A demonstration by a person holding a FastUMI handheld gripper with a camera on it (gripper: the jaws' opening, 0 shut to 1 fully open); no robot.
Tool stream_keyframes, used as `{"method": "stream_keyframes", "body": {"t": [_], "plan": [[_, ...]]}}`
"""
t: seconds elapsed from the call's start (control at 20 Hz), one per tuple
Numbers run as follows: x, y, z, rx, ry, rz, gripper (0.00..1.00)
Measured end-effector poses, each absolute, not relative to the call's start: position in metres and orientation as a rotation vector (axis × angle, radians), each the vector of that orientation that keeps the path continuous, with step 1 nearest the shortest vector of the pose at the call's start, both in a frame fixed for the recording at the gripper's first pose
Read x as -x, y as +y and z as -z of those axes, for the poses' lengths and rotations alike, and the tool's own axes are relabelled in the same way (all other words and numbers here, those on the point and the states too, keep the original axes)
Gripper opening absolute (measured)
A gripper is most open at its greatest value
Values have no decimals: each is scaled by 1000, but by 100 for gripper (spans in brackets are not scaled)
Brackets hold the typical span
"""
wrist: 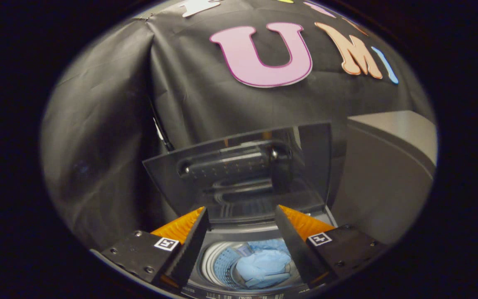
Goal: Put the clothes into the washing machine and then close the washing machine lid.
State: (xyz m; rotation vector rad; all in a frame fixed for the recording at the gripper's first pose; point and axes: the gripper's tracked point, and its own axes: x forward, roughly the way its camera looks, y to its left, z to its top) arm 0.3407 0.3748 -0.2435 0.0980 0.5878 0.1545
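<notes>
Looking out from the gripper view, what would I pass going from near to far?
The open fingers → the blue clothes in the washing machine drum → the raised lid → the black cloth wall.

Partly hidden behind the two fingers (197, 245): washing machine drum (222, 261), its rim covered at 3 and 9 o'clock. Blue clothes (264, 268) cut off at 6 o'clock by the tub's front rim. Control panel markings (243, 296) too small to read. Reflection in raised lid (239, 174) blurred, indistinct.
</notes>
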Motion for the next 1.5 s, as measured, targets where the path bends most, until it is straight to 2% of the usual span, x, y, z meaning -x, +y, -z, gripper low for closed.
{"method": "stream_keyframes", "body": {"t": [0.6, 0.9, 1.1, 1.25, 1.5], "plan": [[-451, 380, 161, -4, 353, -127, 96], [-470, 387, 178, 52, 301, -113, 97], [-470, 388, 224, -13, 401, -63, 97], [-475, 390, 223, 101, 357, -61, 97], [-474, 386, 222, 81, 345, -90, 97]]}}
